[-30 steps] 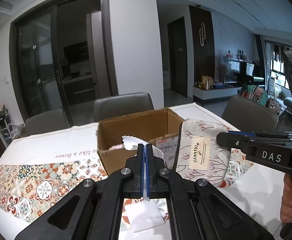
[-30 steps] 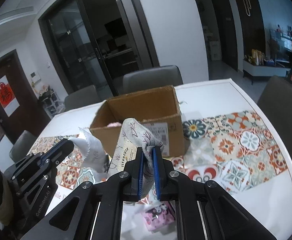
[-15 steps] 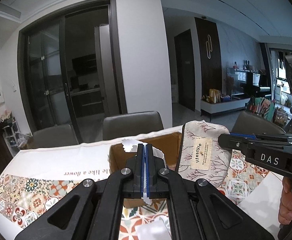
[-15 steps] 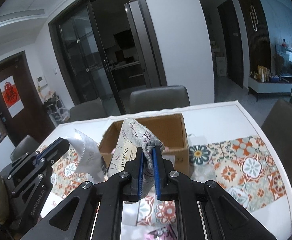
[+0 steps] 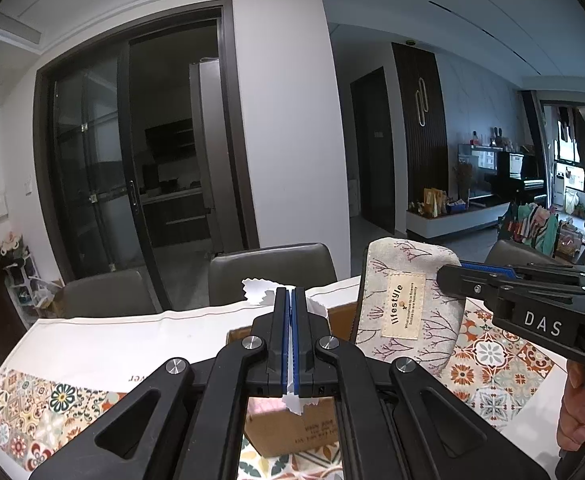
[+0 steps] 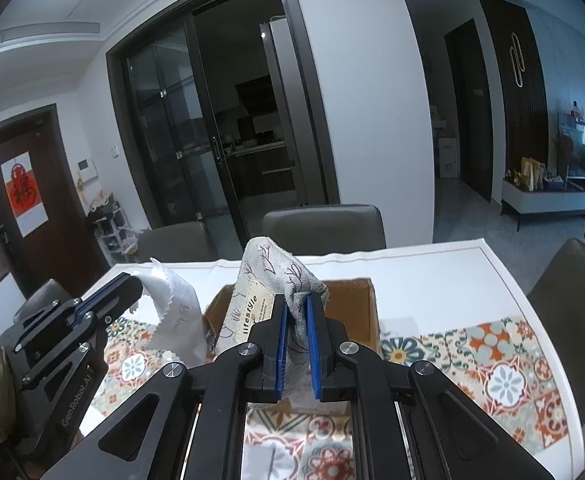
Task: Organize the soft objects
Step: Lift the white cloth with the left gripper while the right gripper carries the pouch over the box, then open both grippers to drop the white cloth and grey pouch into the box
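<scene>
My left gripper (image 5: 291, 300) is shut on a thin white cloth (image 5: 258, 294) with zigzag edges; the cloth also shows in the right wrist view (image 6: 174, 314), hanging from the left gripper (image 6: 130, 286). My right gripper (image 6: 297, 304) is shut on a beige floral "lifestyle" pouch (image 6: 266, 280); in the left wrist view the pouch (image 5: 406, 308) hangs from the right gripper (image 5: 448, 274). Both are held above an open cardboard box (image 6: 358, 308), which the left wrist view (image 5: 288, 428) shows partly hidden under my fingers.
The box stands on a white table (image 6: 432, 268) with a patterned tile runner (image 6: 492, 364). Grey chairs (image 6: 324, 226) stand along the far side and one chair (image 6: 572, 300) at the right. A pale card (image 6: 270, 458) lies on the runner below the right gripper.
Both grippers have risen and moved forward over the box, still holding the cloth and the pouch. The box now lies lower and closer in both views.
</scene>
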{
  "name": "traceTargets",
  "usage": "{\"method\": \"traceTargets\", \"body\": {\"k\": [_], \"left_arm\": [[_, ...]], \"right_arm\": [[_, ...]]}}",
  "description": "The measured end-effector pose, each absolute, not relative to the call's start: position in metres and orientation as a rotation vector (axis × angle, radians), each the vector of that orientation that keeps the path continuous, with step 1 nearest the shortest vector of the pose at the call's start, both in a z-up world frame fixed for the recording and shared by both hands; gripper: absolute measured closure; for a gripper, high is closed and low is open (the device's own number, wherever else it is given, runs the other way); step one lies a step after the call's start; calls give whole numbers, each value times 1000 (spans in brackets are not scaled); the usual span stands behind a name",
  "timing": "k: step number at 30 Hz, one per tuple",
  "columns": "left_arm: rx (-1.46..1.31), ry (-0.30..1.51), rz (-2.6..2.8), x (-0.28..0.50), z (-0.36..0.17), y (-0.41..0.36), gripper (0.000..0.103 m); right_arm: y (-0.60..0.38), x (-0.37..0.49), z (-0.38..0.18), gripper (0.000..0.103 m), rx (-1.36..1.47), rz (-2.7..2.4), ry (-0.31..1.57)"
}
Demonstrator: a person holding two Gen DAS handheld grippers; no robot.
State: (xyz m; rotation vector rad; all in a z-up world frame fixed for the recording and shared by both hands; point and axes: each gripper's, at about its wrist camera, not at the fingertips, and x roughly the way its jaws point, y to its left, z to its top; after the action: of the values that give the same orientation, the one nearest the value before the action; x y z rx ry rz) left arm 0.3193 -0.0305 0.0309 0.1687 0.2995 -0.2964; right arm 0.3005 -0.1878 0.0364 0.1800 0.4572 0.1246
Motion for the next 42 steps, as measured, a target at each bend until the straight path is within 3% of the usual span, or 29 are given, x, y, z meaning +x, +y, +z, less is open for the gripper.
{"method": "traceTargets", "body": {"k": [12, 36, 42], "left_arm": [[169, 352, -308, 368, 17, -36, 100], [145, 597, -339, 448, -37, -50, 99], [131, 632, -347, 452, -43, -48, 84]], "right_arm": [[-186, 346, 32, 92, 147, 112, 471], [-187, 426, -35, 92, 139, 119, 715], [-187, 438, -45, 86, 140, 125, 763]]}}
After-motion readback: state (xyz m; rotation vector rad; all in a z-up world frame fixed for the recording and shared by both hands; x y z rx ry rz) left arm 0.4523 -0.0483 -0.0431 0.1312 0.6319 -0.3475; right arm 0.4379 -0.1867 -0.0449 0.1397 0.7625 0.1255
